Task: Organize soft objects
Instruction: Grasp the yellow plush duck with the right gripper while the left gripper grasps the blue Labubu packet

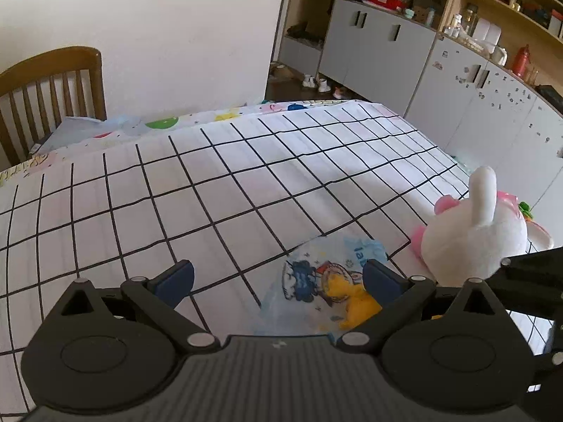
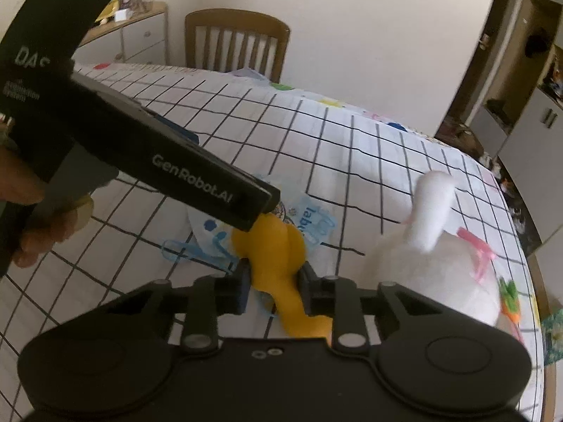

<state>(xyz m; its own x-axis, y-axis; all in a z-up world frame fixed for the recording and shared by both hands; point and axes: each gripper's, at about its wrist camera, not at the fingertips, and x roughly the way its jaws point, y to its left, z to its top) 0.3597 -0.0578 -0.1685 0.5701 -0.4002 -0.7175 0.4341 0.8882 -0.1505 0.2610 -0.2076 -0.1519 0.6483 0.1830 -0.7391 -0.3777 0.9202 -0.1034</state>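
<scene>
Right gripper (image 2: 274,286): closed on the yellow soft toy (image 2: 278,246), a pad pressing into each side of its narrow middle; no earlier view is given to compare.
Left gripper (image 1: 278,277): jaws wide apart, nothing between the blue pads (image 1: 176,277); it hangs low over the table with its right finger over the printed bag.
Yellow toy, place: lying on the printed plastic bag (image 1: 316,274) near the front of the table, close beside the white plush rabbit (image 1: 475,235).
Table (image 1: 211,193): covered by a white cloth with a black grid; a brighter patterned cloth shows along its far edge.
Step in hand, as judged: securing the yellow toy for a lift.
Doing it well: keep the squeeze on the waist of the toy, since soft stuffing gives and can slip; lift straight up so the bag stays flat; the open left gripper could pin the bag if it clings.
Watch for: brushing the rabbit, which sits close on the right.
Hard to make out: the toy's lower end is cut off behind the right gripper's body; the rabbit is blurred and its face is not visible; where the toys should go does not show.
Blocking the view: the left tool's black arm crosses the right camera's upper left, with a hand (image 2: 31,211) behind it.
</scene>
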